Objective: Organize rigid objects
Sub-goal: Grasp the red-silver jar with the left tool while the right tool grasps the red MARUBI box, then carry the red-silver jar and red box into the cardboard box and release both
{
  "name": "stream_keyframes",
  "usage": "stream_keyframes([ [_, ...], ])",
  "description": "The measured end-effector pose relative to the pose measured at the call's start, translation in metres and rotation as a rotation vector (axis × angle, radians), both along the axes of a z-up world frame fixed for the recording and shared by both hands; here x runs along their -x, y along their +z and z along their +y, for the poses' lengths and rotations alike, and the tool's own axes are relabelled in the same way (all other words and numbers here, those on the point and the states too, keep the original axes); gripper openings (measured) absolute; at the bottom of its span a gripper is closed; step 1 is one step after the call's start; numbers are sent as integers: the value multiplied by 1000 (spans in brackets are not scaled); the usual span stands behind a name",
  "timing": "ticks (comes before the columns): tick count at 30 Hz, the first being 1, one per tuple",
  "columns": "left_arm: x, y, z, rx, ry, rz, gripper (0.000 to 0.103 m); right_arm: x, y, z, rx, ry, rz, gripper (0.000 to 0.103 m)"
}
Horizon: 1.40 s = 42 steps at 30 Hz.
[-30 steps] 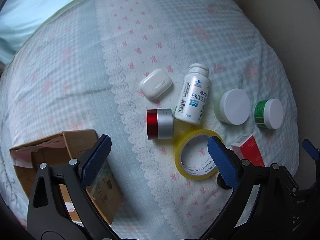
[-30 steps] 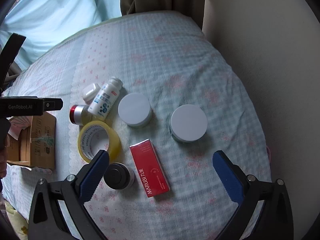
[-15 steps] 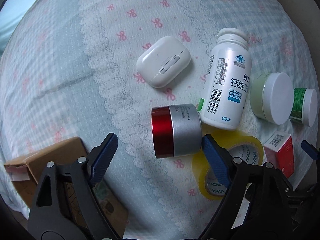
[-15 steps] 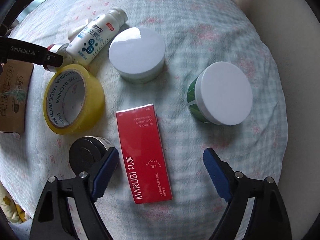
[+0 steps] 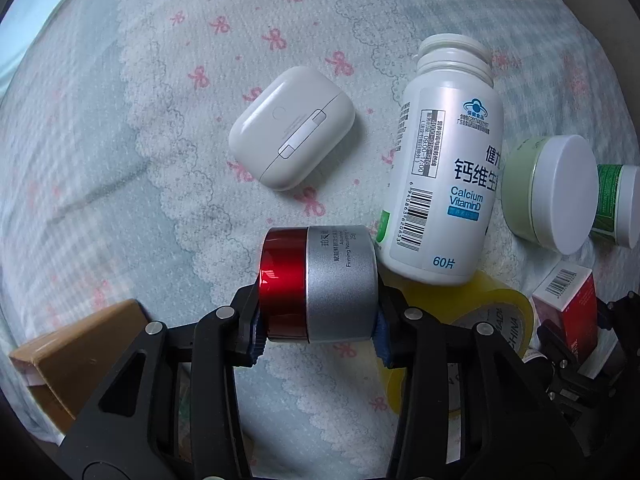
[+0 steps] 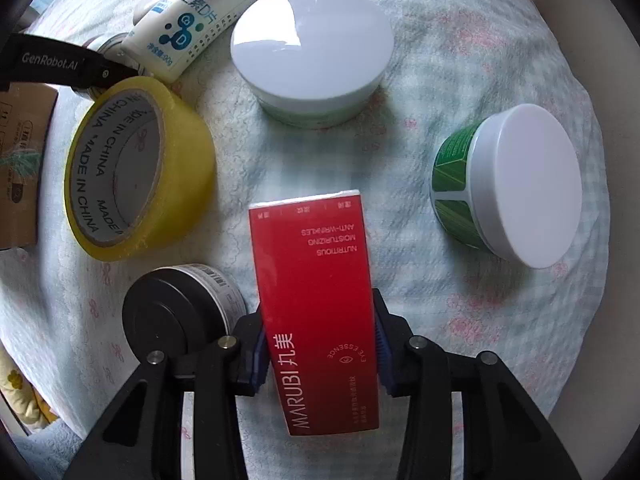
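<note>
My left gripper (image 5: pixel 318 334) is shut on a red-and-silver jar (image 5: pixel 320 282) lying on its side on the bedspread. My right gripper (image 6: pixel 320 354) is shut on a flat red box (image 6: pixel 316 308) marked MARUBI. Around them lie a white vitamin bottle (image 5: pixel 444 184), a white earbud case (image 5: pixel 292 128), a yellow tape roll (image 6: pixel 136 172), a pale green jar with a white lid (image 6: pixel 312 48), a green-labelled jar with a white lid (image 6: pixel 508 184) and a black-lidded tin (image 6: pixel 176 320).
A cardboard box (image 5: pixel 76 356) sits at the left on the bed. The left gripper's arm (image 6: pixel 60 66) crosses the upper left of the right wrist view. The bed's edge and a beige wall (image 6: pixel 600 20) are at the right.
Both grippers moved down to the objects and closed: the left on the red-and-silver jar, the right on the red box. Both were open before.
</note>
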<state>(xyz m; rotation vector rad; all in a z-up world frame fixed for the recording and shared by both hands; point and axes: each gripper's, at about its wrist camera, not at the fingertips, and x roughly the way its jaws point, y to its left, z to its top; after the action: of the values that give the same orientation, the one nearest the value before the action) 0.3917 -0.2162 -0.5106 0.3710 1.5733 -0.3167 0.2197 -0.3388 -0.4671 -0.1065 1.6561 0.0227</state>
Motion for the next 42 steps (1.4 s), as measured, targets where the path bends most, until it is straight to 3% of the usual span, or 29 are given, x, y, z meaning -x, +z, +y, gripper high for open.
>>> stream_keyframes([
  [5,-1,-3,-6,5,6,-16,38,0,-1,4,18,-1,3,39],
  [9,12,23,1,13,18,-27,38,0,0,5,27,6,-5,39],
  [15,18,69,12,38,25,-75,38,1,25,4,12,-43,-44,39],
  [21,35,142,24,104,60,-144,38,12,81,-8,-7,-103,-123,39],
  [29,78,251,44,200,120,-222,38,11,192,-5,-8,-115,-240,39],
  [35,103,317,100,250,163,-307,38,3,258,23,-49,-49,-305,39],
  [42,125,357,197,254,217,-393,38,-7,305,104,-126,11,-378,39],
])
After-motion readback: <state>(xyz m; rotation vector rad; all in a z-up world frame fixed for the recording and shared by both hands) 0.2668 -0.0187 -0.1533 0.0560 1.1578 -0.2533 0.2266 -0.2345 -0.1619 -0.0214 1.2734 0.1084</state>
